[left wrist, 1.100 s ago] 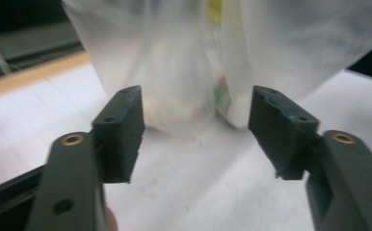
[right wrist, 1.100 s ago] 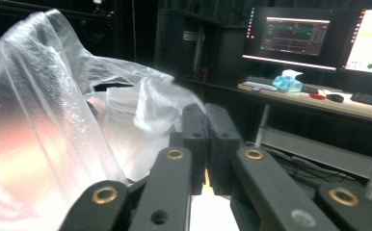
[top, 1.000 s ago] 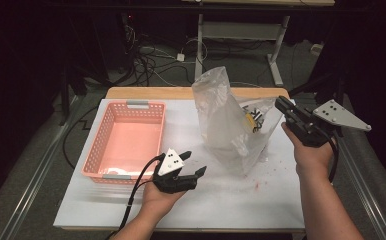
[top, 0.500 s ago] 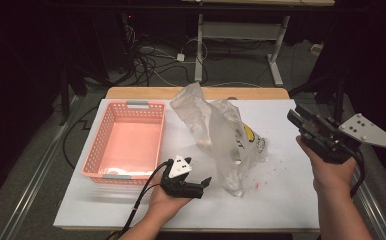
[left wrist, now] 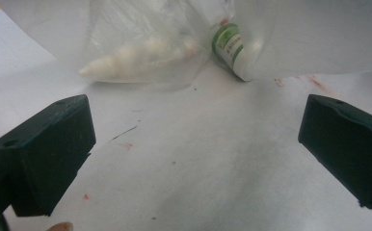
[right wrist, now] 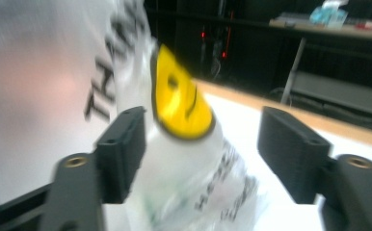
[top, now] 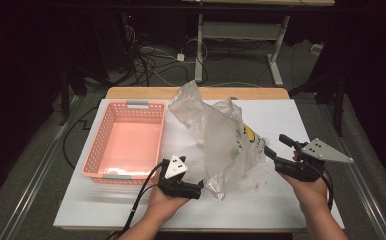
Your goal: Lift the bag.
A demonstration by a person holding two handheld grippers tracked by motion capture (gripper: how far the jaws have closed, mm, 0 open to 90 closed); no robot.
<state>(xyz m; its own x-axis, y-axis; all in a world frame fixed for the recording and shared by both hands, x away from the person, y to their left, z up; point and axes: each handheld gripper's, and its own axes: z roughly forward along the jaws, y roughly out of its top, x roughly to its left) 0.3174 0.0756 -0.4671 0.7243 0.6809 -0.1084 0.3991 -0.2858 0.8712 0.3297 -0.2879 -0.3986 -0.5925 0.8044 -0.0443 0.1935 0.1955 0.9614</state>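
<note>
A clear plastic bag [top: 216,140] with a yellow smiley print lies slumped on the white table [top: 281,210]. In the left gripper view the bag [left wrist: 280,33] holds a white cone-shaped item [left wrist: 136,57] and a green-and-white tube [left wrist: 232,50]. My left gripper [top: 200,190] rests low at the bag's front left corner; its jaws have just been opening and stand wide with nothing between them [left wrist: 193,144]. My right gripper [top: 275,144] is at the bag's right side. Its jaws have just been opening, and the printed bag [right wrist: 184,101] lies loose between them [right wrist: 203,144].
A pink perforated basket [top: 97,145] stands on the left part of the table with nothing visible in it. A wooden strip [top: 261,93] runs along the table's far edge. Cables and desk legs [top: 276,60] lie on the dark floor beyond.
The bag, held up at its top by the right gripper, has dropped and slumped on the table. The right hand has come down to the right, with its jaws opened. The left gripper sank slightly.
</note>
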